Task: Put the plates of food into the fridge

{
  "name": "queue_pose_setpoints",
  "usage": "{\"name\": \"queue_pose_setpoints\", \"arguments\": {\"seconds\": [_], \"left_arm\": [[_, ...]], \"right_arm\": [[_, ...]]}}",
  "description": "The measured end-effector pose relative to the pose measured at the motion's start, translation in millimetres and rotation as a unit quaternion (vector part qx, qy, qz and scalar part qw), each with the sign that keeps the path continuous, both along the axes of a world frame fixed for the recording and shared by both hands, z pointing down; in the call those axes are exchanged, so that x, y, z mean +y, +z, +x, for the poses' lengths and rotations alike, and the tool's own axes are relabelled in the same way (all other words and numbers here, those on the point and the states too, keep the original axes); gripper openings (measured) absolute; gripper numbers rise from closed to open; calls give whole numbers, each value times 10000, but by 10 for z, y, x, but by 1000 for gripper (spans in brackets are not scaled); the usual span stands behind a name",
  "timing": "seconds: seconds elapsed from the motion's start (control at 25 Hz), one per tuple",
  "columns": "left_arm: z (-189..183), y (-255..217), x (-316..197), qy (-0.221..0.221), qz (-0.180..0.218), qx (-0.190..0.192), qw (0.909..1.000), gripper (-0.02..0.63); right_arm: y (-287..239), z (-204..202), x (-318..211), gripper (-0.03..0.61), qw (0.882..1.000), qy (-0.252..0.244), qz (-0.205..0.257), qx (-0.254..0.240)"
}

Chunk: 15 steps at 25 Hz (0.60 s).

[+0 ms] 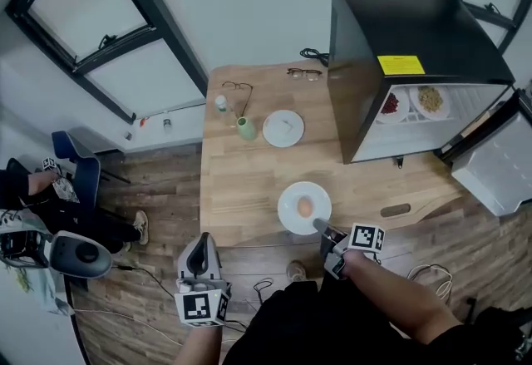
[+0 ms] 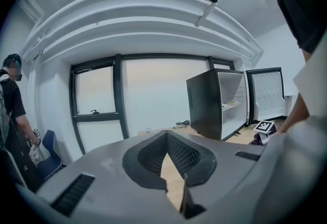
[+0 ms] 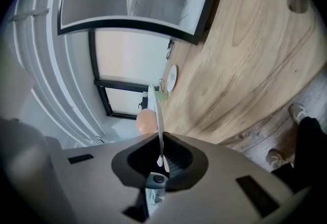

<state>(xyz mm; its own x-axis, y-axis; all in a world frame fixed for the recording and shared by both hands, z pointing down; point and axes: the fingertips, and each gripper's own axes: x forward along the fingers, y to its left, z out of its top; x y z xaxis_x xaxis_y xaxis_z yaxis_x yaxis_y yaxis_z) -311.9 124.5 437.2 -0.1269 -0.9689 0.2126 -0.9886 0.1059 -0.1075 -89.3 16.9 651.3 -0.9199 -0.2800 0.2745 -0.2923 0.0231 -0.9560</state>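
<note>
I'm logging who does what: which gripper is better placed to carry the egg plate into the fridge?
Right. The right gripper holds the egg plate, nearer the fridge; the left gripper is empty and farther off.

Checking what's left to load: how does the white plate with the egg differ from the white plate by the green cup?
The round white plate with the brown egg is clamped at its rim by the right tool; the round white plate beside the green cup is untouched. The egg plate is at the wooden table's near edge; the cup-side plate lies farther back and looks bare. Both are outside the black fridge.
</note>
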Motion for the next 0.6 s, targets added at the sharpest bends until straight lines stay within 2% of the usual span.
{"name": "queue_pose_setpoints", "arguments": {"seconds": [0.28,0.6], "left_arm": [[379,-35,-445,364,114,79,9992,3],[676,35,-830,610,69,193,9979,3]], "right_arm": [[-87,526,-265,34,9993,358,53,72],[-167,1025,-504,34,9971,738,121,123]]}}
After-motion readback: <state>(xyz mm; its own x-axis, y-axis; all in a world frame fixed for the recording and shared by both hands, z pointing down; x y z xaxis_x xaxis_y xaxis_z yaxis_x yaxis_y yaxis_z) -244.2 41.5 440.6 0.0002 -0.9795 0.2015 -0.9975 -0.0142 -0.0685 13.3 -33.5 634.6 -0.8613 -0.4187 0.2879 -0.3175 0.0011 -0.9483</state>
